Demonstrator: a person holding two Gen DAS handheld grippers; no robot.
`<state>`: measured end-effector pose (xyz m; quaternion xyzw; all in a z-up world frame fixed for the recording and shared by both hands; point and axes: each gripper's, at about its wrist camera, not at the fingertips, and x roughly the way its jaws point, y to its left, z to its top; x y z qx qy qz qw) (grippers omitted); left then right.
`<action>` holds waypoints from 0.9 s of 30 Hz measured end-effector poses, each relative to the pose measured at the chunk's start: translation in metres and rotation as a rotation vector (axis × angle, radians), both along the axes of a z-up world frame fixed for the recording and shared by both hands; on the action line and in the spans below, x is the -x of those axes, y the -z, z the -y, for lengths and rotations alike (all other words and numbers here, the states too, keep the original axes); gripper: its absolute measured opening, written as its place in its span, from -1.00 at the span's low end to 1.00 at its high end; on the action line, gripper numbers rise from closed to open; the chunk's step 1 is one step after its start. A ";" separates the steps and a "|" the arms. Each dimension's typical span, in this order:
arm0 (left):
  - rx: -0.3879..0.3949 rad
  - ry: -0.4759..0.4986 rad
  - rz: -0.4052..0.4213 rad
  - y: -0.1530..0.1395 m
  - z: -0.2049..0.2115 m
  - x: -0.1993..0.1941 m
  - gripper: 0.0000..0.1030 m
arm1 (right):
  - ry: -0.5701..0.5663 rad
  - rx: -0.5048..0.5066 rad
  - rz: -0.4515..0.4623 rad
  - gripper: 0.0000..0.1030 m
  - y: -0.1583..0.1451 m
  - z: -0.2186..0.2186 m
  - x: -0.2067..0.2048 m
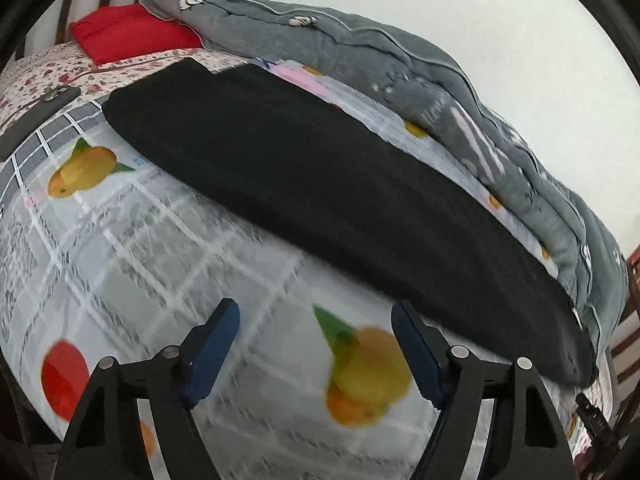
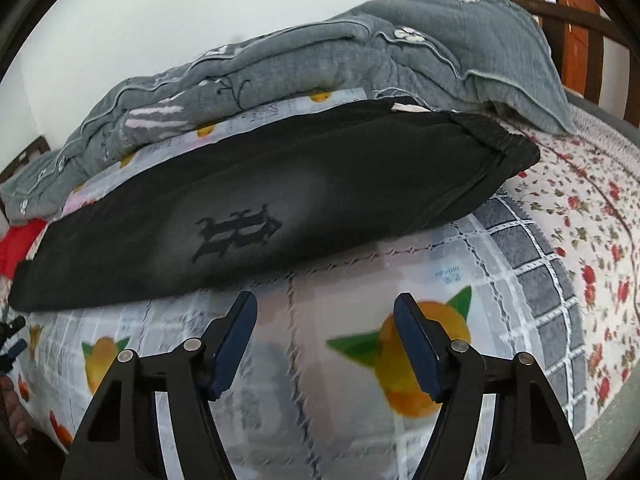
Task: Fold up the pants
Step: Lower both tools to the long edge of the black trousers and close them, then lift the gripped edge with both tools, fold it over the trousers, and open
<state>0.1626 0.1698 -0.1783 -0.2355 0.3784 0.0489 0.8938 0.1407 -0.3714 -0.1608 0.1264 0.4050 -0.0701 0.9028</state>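
Black pants (image 1: 320, 188) lie flat as one long band across the bed, folded lengthwise. In the right wrist view the pants (image 2: 260, 208) show a dark logo and the waistband end at the right. My left gripper (image 1: 316, 320) is open and empty, above the fruit-print sheet just short of the pants' near edge. My right gripper (image 2: 326, 312) is open and empty, also just short of the near edge, below the logo.
A grey quilt (image 1: 400, 68) is bunched along the far side against the wall, touching the pants' far edge. A red cushion (image 1: 128, 32) lies at the head end. A dark phone (image 1: 60, 94) rests on the floral sheet (image 2: 580, 200). A wooden bed frame (image 2: 600, 28) is behind.
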 end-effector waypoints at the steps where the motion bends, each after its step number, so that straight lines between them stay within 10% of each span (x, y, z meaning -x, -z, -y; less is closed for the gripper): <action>1: -0.004 -0.013 -0.004 0.001 -0.003 -0.003 0.41 | 0.006 -0.015 0.004 0.37 0.001 0.003 -0.003; 15: -0.120 -0.130 -0.065 0.003 -0.031 -0.060 -0.10 | 0.058 -0.146 0.012 0.38 0.011 0.022 -0.058; 18: -0.167 -0.171 -0.100 0.000 -0.034 -0.068 -0.72 | 0.063 -0.104 -0.003 -0.48 0.011 0.018 -0.067; 27: -0.229 -0.139 0.036 -0.047 -0.032 -0.081 -0.84 | -0.005 -0.083 0.129 -0.67 -0.046 0.014 -0.076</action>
